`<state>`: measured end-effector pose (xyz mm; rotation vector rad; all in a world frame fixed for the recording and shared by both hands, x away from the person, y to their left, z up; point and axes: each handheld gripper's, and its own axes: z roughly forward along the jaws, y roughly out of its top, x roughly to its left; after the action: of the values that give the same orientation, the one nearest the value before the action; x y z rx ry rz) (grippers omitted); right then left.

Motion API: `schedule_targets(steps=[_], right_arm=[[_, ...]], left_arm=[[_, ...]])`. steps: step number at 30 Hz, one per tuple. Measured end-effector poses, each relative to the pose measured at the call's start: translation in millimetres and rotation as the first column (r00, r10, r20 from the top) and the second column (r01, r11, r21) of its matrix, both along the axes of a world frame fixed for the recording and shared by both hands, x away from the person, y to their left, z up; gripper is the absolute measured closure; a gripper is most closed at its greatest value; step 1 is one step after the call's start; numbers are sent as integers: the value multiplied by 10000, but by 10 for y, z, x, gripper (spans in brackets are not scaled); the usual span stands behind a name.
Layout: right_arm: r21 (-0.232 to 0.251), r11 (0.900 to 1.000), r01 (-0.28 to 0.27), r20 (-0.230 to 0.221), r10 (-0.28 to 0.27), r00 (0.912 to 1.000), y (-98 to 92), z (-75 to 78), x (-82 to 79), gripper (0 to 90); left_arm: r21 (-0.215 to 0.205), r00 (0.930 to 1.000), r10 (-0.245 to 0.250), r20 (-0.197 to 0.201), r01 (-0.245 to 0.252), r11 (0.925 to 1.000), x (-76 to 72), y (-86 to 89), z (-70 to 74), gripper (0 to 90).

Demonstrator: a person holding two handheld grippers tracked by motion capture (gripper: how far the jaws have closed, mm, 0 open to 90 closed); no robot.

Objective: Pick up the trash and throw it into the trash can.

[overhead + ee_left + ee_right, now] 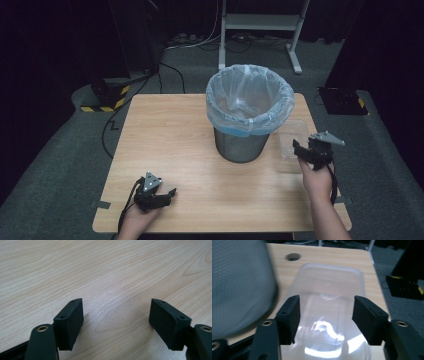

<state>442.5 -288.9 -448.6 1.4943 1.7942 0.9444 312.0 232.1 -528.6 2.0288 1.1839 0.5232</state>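
Two grippers were in hand over one wooden table (pixel 165 140). The right gripper (pixel 325 315) hung just above one clear plastic container (pixel 329 290), its two black jaws standing wide apart with the container's near end showing between and beneath them; whether the pads touched the plastic could not be told. In the high view the right gripper (pixel 309 150) sat at the table's right edge, with the container (pixel 292 142) directly under and ahead of it, lying flat on the wood.

One metal mesh waste bin (pixel 241 145), lined with one pale blue plastic bag (pixel 250 97), stood upright just to the left of the right gripper, close beside the container. In the right gripper view the bin's grey mesh wall (pixel 239 285) rose at the left of the jaws, and one round hole (pixel 293 257) in the tabletop lay beyond the container.

The left gripper (pixel 116 315) was well apart from both, near the table's front left corner, its jaws spread wide over bare wood with nothing between them. In the high view it (pixel 152 192) rested low by the person's left hand.
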Motion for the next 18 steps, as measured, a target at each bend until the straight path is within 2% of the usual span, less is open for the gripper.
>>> schedule_targets(steps=[1,4,6,8,9,10,12,14,16,18], right_arm=[[-10,9999,169,-23,-169,9999,-14,-28,113,351],[-79,9991,426,-462,-429,9980,-44,-106,342,314],[117,9977,672,-637,-663,9958,-78,-164,434,311],[336,9968,725,-686,-701,9952,-117,-186,469,315],[315,9973,664,-874,-634,9942,-136,-201,488,325],[439,9971,617,-945,-573,9939,-137,-200,483,325],[154,9989,446,-1006,-428,9940,-122,-194,466,329],[-143,9999,85,-1034,-99,9946,-91,-191,441,357],[-687,9973,-248,-961,181,9952,1,-202,383,385],[-320,9968,-736,-1077,698,9917,41,-202,303,400]], left_arm=[[2,10000,-31,14,31,10000,-1,1,0,274],[24,10000,-31,6,31,10000,-10,1,1,274],[31,10000,-23,-4,23,10000,-13,1,1,276],[30,10000,-23,-6,23,10000,-12,1,1,276],[26,10000,-30,2,30,10000,-12,1,1,276],[27,10000,-21,-2,21,10000,-12,1,1,276],[33,10000,-33,8,33,10000,-12,1,1,276],[34,10000,-32,7,32,10000,-12,1,1,276],[36,10000,-30,4,30,10000,-12,1,1,276],[37,10000,-33,6,33,10000,-12,1,1,276]])
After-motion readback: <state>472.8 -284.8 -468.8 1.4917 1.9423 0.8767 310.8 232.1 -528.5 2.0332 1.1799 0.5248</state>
